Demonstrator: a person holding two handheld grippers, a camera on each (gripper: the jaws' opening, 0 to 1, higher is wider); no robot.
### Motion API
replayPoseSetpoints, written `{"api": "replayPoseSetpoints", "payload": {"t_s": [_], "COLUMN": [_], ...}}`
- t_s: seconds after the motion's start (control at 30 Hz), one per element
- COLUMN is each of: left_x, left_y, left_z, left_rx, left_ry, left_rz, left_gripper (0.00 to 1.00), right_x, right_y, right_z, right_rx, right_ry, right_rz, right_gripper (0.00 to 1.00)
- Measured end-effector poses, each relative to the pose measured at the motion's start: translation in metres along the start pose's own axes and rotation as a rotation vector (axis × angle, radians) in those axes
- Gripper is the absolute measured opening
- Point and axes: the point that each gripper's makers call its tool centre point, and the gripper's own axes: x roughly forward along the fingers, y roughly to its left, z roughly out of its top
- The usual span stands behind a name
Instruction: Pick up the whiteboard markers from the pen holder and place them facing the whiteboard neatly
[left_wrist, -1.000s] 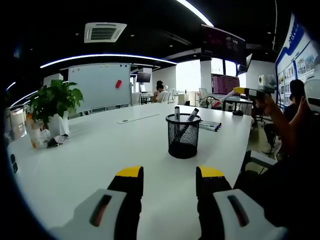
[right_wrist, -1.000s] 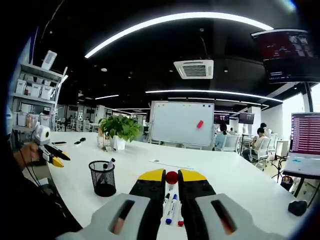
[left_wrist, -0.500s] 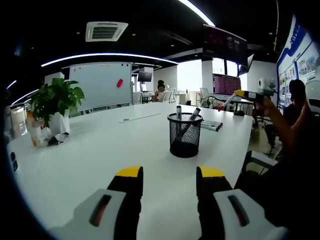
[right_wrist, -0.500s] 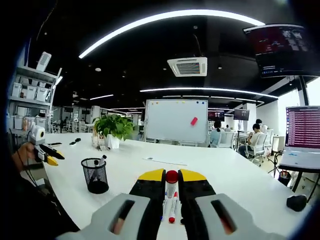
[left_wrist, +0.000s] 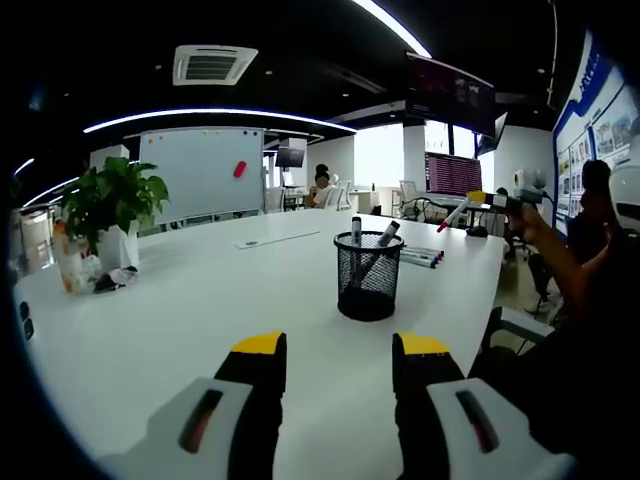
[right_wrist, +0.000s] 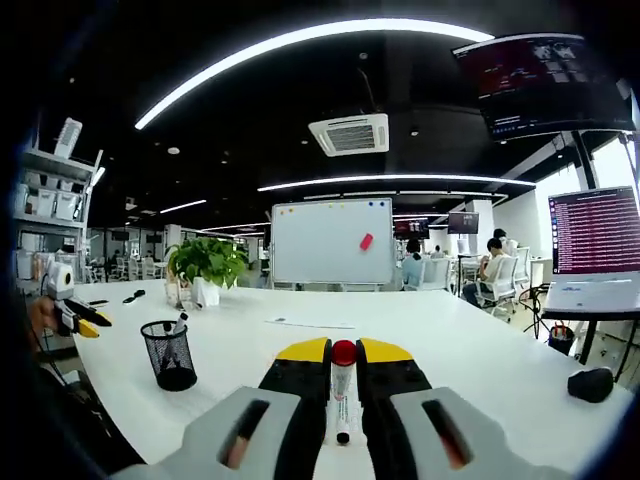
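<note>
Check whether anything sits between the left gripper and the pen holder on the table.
Nothing visible does. The left gripper is open and faces the pen holder across bare white table. The plant stands well off to the side, and the laid-out markers lie beyond the holder.

My left gripper (left_wrist: 340, 350), yellow-tipped black jaws on grey housings: jaws spread apart, nothing between them, held low and level. My right gripper (right_wrist: 343, 352), same build: jaws closed on a red-capped white whiteboard marker (right_wrist: 342, 385), raised at arm's length (left_wrist: 478, 198).
</note>
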Motion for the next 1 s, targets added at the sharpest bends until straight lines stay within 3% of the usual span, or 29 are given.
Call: {"api": "replayPoseSetpoints", "payload": {"t_s": [0.57, 1.0], "left_x": [-0.001, 0.000], "left_y": [-0.009, -0.018], "left_z": [0.005, 0.011], "left_rx": [0.020, 0.022], "left_ry": [-0.023, -0.044], "left_rz": [-0.043, -0.091], "left_gripper": [0.46, 0.49], "right_x": [0.001, 0.018], "right_y": [-0.011, -0.021], "right_z": [-0.002, -0.024], "right_rx": [-0.052, -0.075], "right_ry": [-0.018, 0.026], "right_rz": [-0.040, -0.057], "right_gripper": [0.13, 0.13]}}
